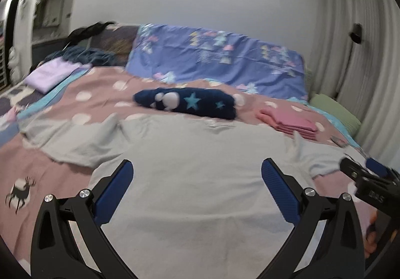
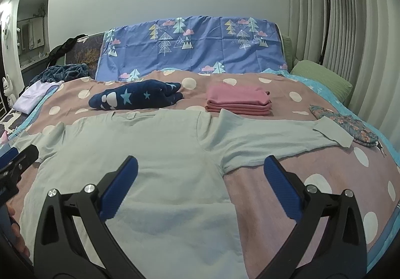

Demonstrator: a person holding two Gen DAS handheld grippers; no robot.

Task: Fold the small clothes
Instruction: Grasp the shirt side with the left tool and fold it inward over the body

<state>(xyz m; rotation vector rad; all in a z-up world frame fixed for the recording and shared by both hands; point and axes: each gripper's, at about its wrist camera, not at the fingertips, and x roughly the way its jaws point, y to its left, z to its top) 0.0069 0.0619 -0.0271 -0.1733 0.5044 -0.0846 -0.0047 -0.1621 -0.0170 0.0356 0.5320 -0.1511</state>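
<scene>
Your left gripper and right gripper both hang with fingers wide apart, holding nothing. Under them lies the pale long-sleeved shirt, spread flat on the bed, sleeves out to the sides. It looks soft, light and floppy, so pinch a sleeve end or the bottom edge. Behind it sit the folded pink clothes.

Open right tongs hover over a pale grey shirt spread flat on the bed; folded pink clothes sit upper centre.
</scene>
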